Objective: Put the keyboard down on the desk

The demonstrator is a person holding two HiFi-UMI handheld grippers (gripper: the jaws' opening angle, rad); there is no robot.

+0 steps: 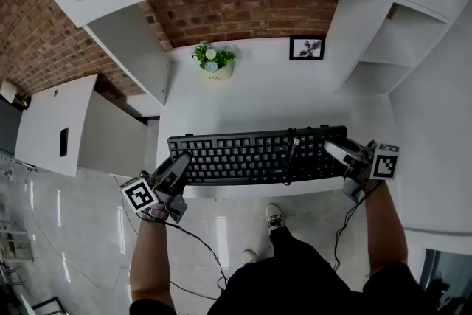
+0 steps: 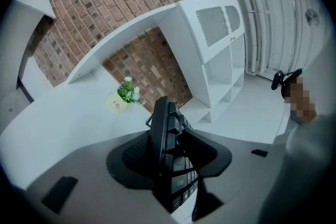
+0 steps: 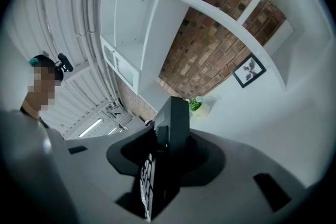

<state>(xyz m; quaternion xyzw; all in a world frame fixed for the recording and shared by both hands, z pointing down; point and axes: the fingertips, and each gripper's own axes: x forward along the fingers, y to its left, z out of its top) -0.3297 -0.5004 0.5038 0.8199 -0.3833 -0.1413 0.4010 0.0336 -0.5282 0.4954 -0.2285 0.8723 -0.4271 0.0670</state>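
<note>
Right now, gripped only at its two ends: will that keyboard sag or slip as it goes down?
Probably stiff: the keyboard runs straight between the left gripper and right gripper, with no visible sag. Likely light, since two end grips seem to carry it. The cord draped across its keys could snag or drag.

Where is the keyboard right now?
In the head view, the black plastic keyboard stretches along the near edge of the white desk, its ends clamped by the left gripper and right gripper.
</note>
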